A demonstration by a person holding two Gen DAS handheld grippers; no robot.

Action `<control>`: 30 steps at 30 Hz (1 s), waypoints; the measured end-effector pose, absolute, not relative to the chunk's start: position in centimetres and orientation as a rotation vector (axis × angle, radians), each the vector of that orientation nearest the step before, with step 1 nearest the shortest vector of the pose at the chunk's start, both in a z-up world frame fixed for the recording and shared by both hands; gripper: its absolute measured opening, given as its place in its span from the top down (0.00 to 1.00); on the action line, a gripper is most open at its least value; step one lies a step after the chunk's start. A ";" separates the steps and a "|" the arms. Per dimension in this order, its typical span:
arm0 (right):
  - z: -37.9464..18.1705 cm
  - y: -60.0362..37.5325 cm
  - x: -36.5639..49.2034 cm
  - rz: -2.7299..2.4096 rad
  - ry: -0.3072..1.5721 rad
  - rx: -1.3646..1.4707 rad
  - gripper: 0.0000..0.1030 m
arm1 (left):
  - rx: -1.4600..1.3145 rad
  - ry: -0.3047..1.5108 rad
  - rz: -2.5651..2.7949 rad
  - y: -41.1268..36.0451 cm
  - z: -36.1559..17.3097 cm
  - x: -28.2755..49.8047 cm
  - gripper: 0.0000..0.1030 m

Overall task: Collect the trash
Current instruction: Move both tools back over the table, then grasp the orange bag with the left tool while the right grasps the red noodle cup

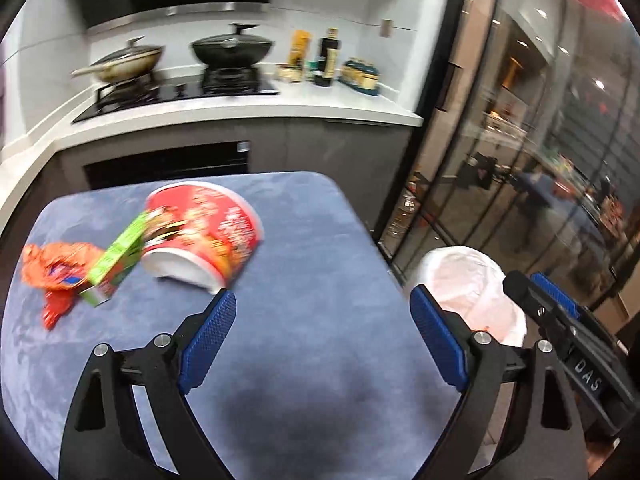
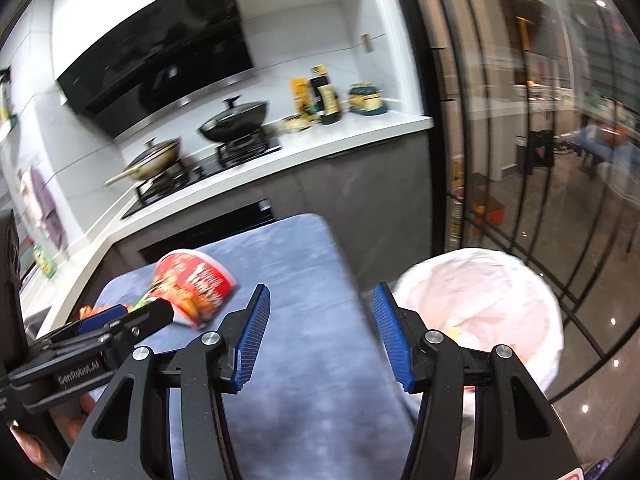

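Note:
A red instant-noodle cup [image 1: 204,232] lies on its side on the blue-covered table [image 1: 312,264]. A green carton [image 1: 116,260] and an orange wrapper [image 1: 56,276] lie to its left. My left gripper [image 1: 320,320] is open and empty above the table, just short of the cup. A bin lined with a white bag [image 2: 484,304] stands off the table's right edge; some trash shows inside. My right gripper [image 2: 320,316] is open and empty over the table's right edge beside the bin. The cup [image 2: 196,284] also shows in the right wrist view.
A kitchen counter [image 1: 248,108] with a hob, two lidded pans [image 1: 232,48] and bottles [image 1: 328,60] runs behind the table. A dark glass sliding door [image 1: 520,140] is on the right. The right gripper's body [image 1: 560,320] shows next to the bin [image 1: 472,288].

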State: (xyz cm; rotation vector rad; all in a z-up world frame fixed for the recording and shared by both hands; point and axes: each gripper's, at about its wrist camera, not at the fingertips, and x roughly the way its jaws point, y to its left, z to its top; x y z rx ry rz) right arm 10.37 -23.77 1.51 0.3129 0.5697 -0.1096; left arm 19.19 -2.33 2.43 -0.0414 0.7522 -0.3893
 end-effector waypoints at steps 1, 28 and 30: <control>1.4 -22.8 10.7 -0.097 0.575 0.305 0.49 | -0.045 0.754 -0.374 -1.5 2.4 19.2 0.18; -4.6 -3.4 21.2 0.095 0.732 0.034 0.66 | -0.212 0.816 0.014 21.7 -2.5 24.7 0.16; -5.2 -3.2 22.3 0.092 0.745 0.032 0.69 | -0.233 0.821 0.019 22.4 -2.8 25.1 0.16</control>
